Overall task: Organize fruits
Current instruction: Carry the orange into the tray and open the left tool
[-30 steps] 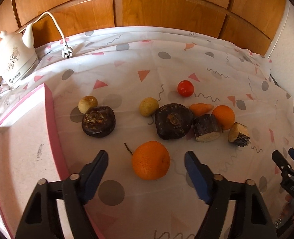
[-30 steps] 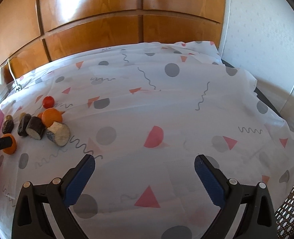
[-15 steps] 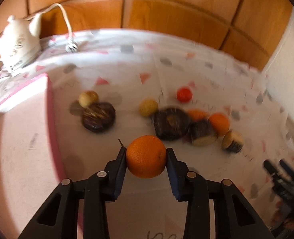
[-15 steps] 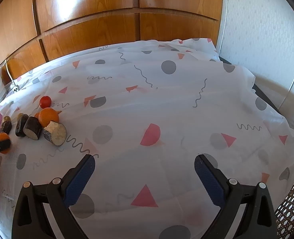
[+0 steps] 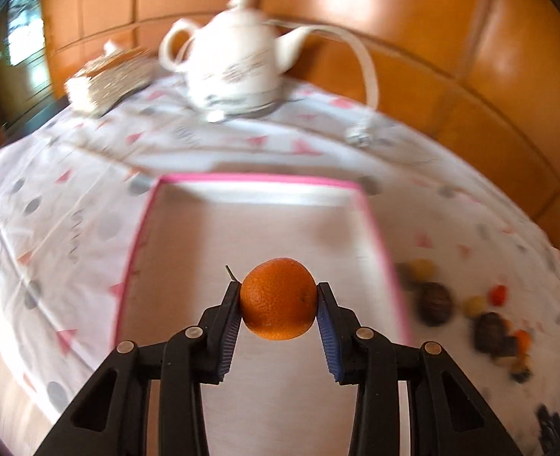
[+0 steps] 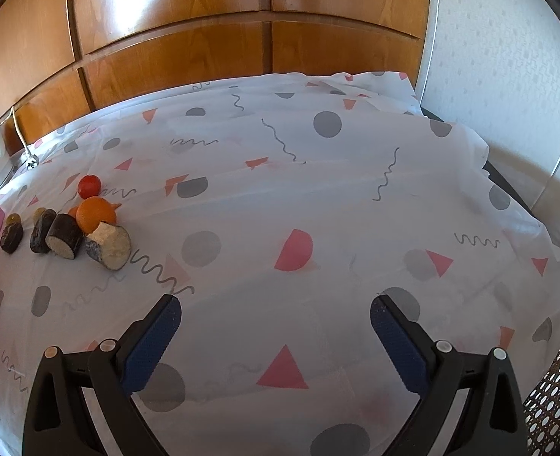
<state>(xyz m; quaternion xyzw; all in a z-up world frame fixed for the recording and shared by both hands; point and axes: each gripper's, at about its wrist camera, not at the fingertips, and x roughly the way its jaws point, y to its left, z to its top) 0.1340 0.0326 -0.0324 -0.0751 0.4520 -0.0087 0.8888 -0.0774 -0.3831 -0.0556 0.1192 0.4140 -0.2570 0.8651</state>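
Pinching an orange [image 5: 278, 298], the left hand-held gripper [image 5: 279, 300] hangs over a patterned tablecloth [image 5: 71, 205].

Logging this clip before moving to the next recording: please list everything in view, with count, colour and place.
Round orange: 1, orange, clamped in left gripper above the tray.
Pink-rimmed tray: 1, white and pink, left of the pile.
Ceramic kettle: 1, white, behind tray.
Small red fruit: 1, red, back of pile.
Smaller orange: 1, orange, in pile.
Dark cut pieces: several, brown-black, pile front.
Patterned cloth: 1, white, covering table.
Left gripper: shut on orange.
Right gripper: open, above bare cloth.
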